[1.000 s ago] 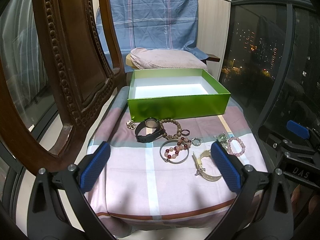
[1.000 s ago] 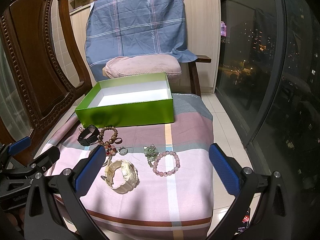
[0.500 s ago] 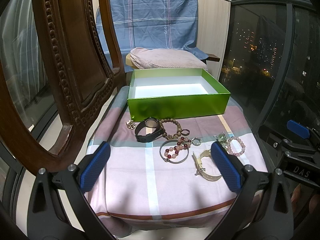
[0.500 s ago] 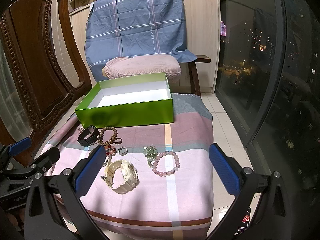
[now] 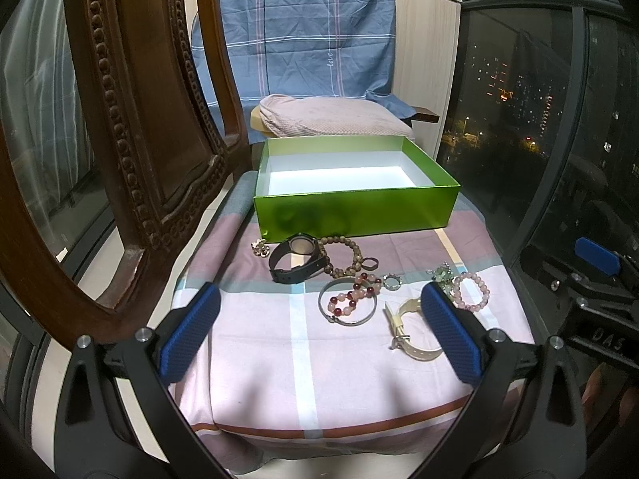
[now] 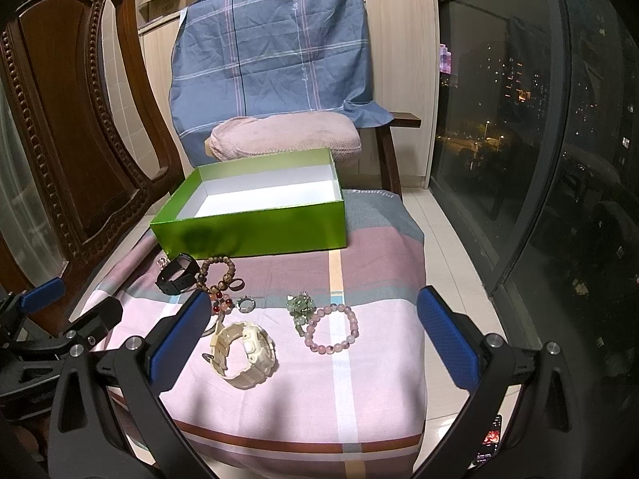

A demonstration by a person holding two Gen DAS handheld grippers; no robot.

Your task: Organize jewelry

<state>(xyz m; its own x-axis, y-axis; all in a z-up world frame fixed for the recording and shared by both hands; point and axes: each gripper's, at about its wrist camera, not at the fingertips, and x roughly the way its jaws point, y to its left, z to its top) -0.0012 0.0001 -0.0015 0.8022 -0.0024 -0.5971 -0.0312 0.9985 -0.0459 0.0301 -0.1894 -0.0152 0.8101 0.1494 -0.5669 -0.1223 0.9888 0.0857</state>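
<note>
An open green box [image 5: 355, 215] [image 6: 251, 227] with a white inside stands empty at the back of a cloth-covered seat. In front of it lie a black watch [image 5: 295, 259] [image 6: 177, 273], a brown bead bracelet [image 5: 345, 253] [image 6: 217, 275], a red-and-pink bead bracelet with a metal bangle [image 5: 349, 299], a small ring [image 5: 392, 281] [image 6: 245, 303], a cream watch [image 5: 411, 329] [image 6: 245, 353], a green charm [image 6: 299, 307] and a pink bead bracelet [image 5: 471, 291] [image 6: 331, 329]. My left gripper [image 5: 319, 333] and right gripper [image 6: 313, 337] are open and empty, above the near part of the cloth.
A carved wooden chair back [image 5: 131, 127] [image 6: 68, 119] rises close on the left. Behind the box is a pink cushion [image 6: 283, 135] and a chair draped in blue cloth [image 6: 271, 52]. A dark window [image 6: 539, 119] is on the right. The cloth's front edge [image 6: 303, 445] drops off.
</note>
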